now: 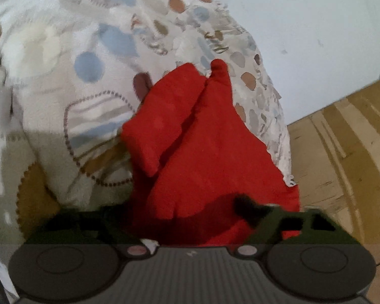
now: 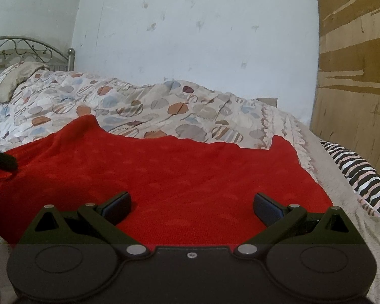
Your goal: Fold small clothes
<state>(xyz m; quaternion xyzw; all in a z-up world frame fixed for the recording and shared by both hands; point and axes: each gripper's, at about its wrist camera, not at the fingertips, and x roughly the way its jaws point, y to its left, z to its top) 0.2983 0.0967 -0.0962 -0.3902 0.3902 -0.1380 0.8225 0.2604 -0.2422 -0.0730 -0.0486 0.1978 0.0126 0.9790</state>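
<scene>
right gripper point(image 2: 192, 204) angled down over red garment point(image 2: 164, 172), jaws wide.

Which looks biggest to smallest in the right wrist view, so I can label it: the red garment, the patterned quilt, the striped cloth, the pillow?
1. Red garment, though its nearness to the camera inflates it.
2. Patterned quilt.
3. Striped cloth.
4. Pillow, far off, so perhaps truly larger than it looks.
</scene>
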